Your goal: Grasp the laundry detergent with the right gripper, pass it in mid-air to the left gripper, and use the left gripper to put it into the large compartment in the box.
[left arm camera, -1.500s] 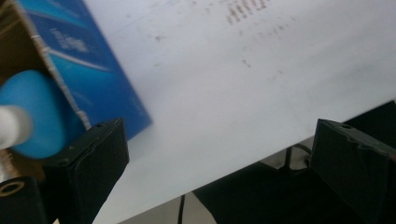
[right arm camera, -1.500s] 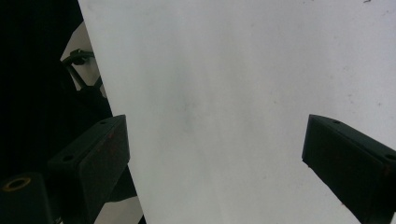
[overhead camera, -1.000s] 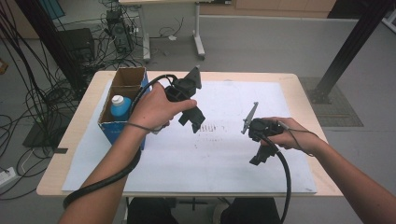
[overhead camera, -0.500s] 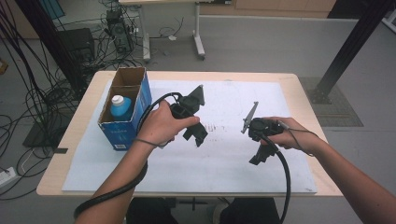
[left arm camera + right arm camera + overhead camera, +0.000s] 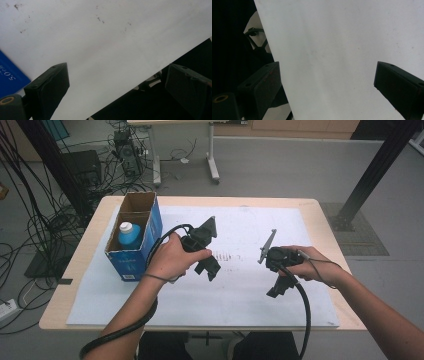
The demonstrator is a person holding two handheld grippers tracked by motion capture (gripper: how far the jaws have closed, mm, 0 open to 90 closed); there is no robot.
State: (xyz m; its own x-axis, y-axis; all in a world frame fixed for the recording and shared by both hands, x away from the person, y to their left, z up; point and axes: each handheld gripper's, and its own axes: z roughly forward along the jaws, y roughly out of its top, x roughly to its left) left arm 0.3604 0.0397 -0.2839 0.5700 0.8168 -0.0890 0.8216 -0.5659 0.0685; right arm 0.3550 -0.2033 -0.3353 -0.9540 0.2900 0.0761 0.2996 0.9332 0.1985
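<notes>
Both jaw pairs stand apart, empty. Left gripper (image 5: 209, 266) hovers just right of the blue box (image 5: 134, 236); the bottle (image 5: 129, 234) sits upright inside it. Right gripper (image 5: 276, 287) is well right of the box. Advice — swing left over the box's open top, descend vertically, clamp below the white cap.

A blue cardboard box (image 5: 134, 251), its top flaps open, stands upright just left of the left gripper (image 5: 207, 267), apart from it. A bottle (image 5: 129, 233) with a white cap and blue body stands upright inside, well away from the right gripper (image 5: 277, 287).
</notes>
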